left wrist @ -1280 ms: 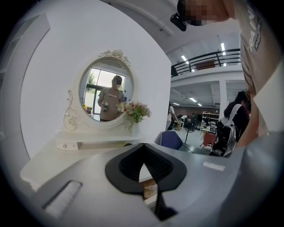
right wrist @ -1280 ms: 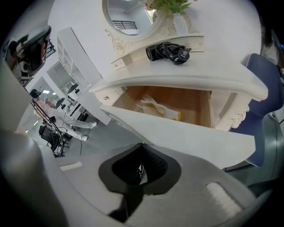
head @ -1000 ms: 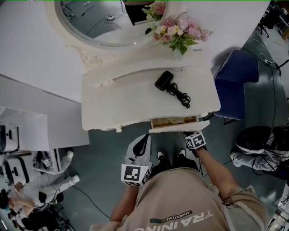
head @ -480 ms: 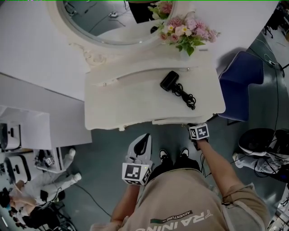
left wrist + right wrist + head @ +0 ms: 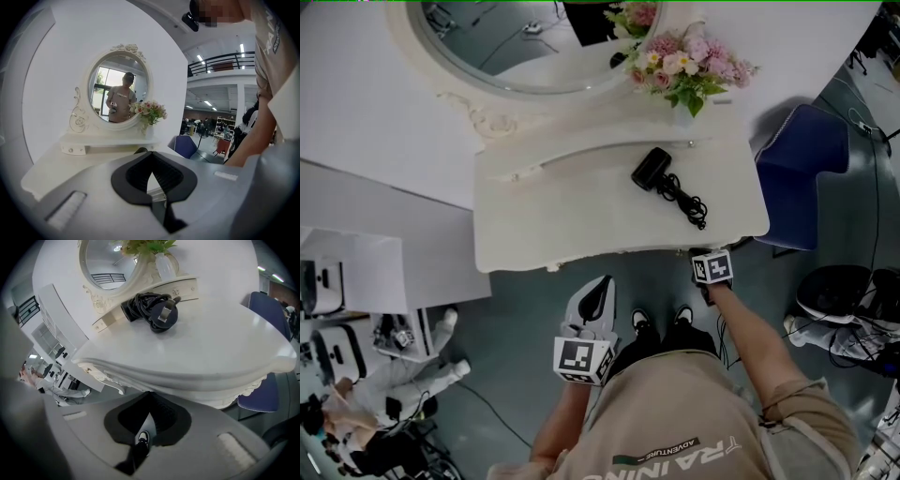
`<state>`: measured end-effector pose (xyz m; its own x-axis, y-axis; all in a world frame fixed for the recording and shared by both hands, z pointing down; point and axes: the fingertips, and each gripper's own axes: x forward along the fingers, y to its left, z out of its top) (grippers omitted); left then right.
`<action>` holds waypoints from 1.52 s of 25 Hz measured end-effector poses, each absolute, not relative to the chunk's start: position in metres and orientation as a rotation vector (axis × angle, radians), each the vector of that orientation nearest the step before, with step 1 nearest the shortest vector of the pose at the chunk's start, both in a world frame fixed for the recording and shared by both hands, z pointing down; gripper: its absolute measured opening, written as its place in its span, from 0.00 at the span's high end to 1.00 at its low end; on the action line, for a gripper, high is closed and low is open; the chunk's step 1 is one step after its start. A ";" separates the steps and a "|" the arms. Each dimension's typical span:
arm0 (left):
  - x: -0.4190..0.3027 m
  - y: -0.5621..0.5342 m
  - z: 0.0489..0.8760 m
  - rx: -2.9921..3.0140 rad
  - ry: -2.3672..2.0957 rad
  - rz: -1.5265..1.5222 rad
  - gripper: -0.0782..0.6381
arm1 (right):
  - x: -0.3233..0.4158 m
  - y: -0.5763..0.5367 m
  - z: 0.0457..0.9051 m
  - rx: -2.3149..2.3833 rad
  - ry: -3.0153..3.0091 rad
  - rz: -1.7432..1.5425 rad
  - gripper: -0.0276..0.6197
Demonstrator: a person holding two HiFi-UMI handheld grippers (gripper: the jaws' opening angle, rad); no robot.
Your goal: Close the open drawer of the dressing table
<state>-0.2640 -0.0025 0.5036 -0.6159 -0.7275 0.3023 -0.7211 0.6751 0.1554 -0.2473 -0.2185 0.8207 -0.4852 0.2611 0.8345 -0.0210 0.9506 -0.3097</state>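
Note:
The white dressing table (image 5: 581,211) stands below its oval mirror (image 5: 520,42). No drawer sticks out past the table's front edge (image 5: 656,246); the drawer front lies hidden under the top. My right gripper (image 5: 703,254) is shut and empty, its tips at the front edge on the right. In the right gripper view those tips (image 5: 149,397) sit just below the carved table rim (image 5: 187,380). My left gripper (image 5: 600,286) hangs shut and empty in front of the table, apart from it, and it (image 5: 151,157) points toward the mirror (image 5: 119,91).
A black hair dryer with a coiled cord (image 5: 661,178) lies on the top, and a flower vase (image 5: 684,66) stands at the back right. A blue chair (image 5: 802,164) is right of the table. My feet (image 5: 656,323) are on the floor below the front edge.
The drawer stood open a second ago with my right gripper at its front. It slid in under the top as the right gripper moved toward the table. The left gripper stayed put.

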 end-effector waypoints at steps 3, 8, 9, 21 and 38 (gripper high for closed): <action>-0.264 -0.007 0.502 1.152 -2.548 -0.028 0.87 | -0.251 -0.219 0.820 -0.168 -2.065 0.346 0.95; -0.264 -0.007 0.503 1.155 -2.549 -0.024 0.87 | -0.252 -0.218 0.816 -0.178 -2.090 0.365 0.95; -0.263 -0.006 0.503 1.154 -2.550 -0.024 0.87 | -0.249 -0.218 0.816 -0.183 -2.090 0.365 0.95; -0.254 -0.015 0.500 1.216 -2.563 -0.038 0.87 | -0.213 -0.203 0.774 -0.299 -2.166 0.353 0.95; -0.244 -0.040 0.453 1.350 -2.654 -0.027 0.87 | -0.210 -0.175 0.554 -0.536 -2.560 0.117 0.95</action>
<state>-0.2438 -0.0400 0.4534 -0.5783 -0.8041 0.1378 -0.8012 0.5916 0.0902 -0.2102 -0.1755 0.5539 -0.7878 0.3960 0.4718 0.3511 0.9180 -0.1843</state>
